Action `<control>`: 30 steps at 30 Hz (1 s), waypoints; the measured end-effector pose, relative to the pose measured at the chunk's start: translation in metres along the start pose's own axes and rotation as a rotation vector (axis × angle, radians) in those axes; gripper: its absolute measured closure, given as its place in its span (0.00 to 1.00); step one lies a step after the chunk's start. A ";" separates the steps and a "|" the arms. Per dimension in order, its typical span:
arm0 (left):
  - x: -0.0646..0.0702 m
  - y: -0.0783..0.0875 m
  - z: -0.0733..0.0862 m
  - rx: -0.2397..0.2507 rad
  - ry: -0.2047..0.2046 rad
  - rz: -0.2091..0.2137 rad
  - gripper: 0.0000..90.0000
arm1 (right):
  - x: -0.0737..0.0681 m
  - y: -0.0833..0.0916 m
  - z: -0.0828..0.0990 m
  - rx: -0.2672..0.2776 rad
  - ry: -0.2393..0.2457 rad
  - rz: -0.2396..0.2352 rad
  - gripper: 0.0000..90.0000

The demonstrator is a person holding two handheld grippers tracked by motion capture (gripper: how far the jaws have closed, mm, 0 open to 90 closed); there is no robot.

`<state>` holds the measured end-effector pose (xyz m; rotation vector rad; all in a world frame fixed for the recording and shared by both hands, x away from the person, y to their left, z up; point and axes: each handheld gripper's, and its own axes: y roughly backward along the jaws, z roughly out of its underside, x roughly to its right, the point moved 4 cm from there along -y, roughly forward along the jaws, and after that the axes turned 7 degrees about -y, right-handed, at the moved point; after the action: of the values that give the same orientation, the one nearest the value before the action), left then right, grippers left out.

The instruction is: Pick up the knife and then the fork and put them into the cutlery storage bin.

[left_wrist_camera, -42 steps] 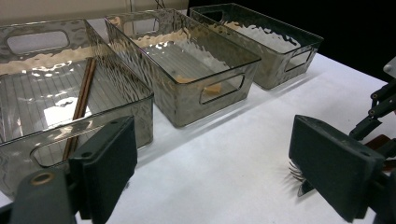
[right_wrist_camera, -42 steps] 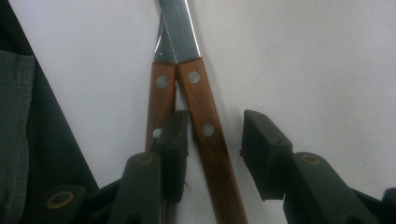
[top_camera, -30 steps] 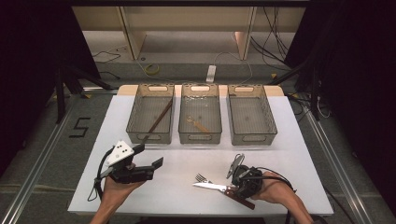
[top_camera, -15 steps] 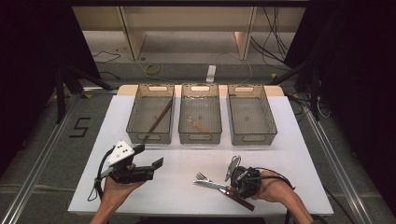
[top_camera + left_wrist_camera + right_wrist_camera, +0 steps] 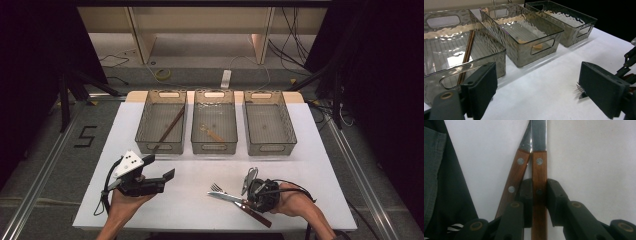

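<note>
The right gripper (image 5: 535, 192) had just been closing and pinched one wooden-handled knife (image 5: 539, 173) along its long axis on the worktop (image 5: 200, 172); the left gripper (image 5: 162, 172) stood spread

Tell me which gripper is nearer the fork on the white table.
Right. The right gripper sits just beside the fork, its fingers having just been closing around a wooden knife handle. The left gripper hovers farther off, on the fork's other side.
</note>
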<state>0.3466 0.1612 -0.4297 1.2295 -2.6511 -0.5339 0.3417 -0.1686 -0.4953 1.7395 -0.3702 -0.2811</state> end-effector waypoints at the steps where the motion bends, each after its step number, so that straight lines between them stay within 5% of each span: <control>1: 0.000 0.000 0.000 0.000 0.000 0.000 0.17 | 0.000 0.000 0.000 0.001 -0.002 -0.001 0.85; 8: 0.000 0.000 0.000 0.000 0.000 -0.001 0.17 | 0.002 0.004 0.001 0.007 -0.016 0.000 0.85; 22: 0.000 0.000 0.000 0.003 0.005 -0.002 0.17 | 0.013 0.027 -0.001 0.175 -0.075 -0.027 0.85; 26: 0.000 0.000 0.000 0.006 0.006 0.001 0.16 | 0.021 0.035 -0.003 0.235 -0.157 -0.036 0.85; 30: 0.000 0.000 0.000 0.006 0.006 0.000 0.16 | 0.030 0.038 -0.004 0.269 -0.188 -0.031 0.85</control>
<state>0.3467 0.1613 -0.4295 1.2301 -2.6498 -0.5224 0.3670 -0.1831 -0.4563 1.9896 -0.5375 -0.4358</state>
